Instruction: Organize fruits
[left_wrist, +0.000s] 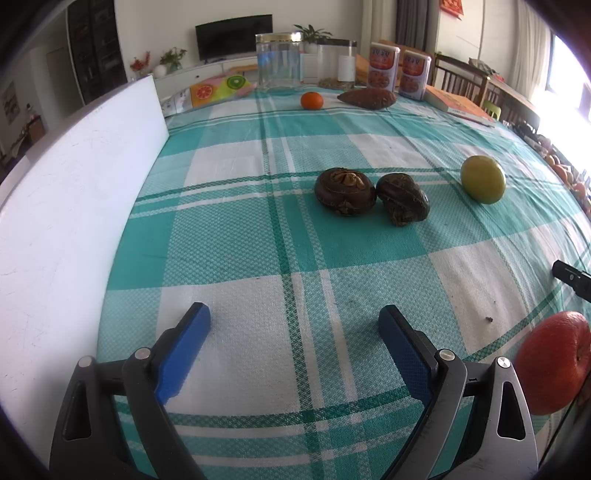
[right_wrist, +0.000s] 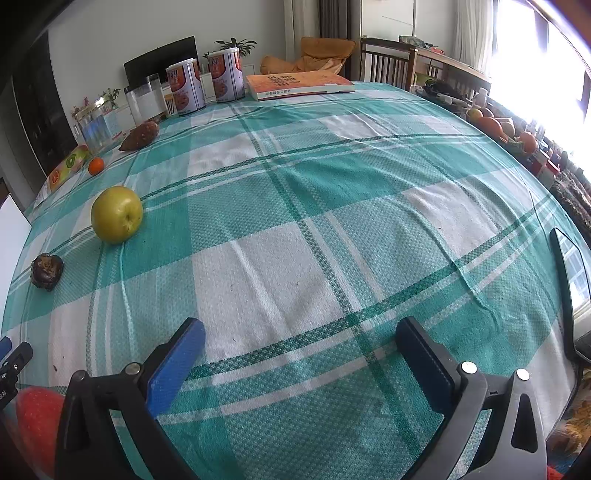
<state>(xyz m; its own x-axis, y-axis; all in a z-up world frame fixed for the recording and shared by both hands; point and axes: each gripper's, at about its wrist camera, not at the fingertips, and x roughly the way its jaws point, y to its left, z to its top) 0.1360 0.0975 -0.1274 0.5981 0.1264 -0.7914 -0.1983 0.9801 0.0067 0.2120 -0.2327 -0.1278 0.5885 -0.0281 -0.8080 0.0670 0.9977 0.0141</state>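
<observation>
Both the left gripper (left_wrist: 293, 319) and right gripper (right_wrist: 299, 334) are being held wide apart and empty, since nothing is being grasped; the fruits are being left scattered mid-tabletop: green apple (right_wrist: 116, 214), two brown fruits (left_wrist: 369, 195), orange (left_wrist: 552, 363) at the near edge.

The right gripper (right_wrist: 299, 336) hangs low over the worktop (right_wrist: 369, 206), its two fingers spread wide with only checked cloth between them. A green apple (right_wrist: 116, 214) lies to the left, and a dark brown fruit (right_wrist: 46, 271) sits nearer the left edge, apart from it. Farther back on the left rest a small orange (right_wrist: 96, 165) and a sweet potato (right_wrist: 140, 136). Two cans (right_wrist: 205, 83) stand side by side at the far edge, with a book (right_wrist: 299, 85) lying flat to their right.
</observation>
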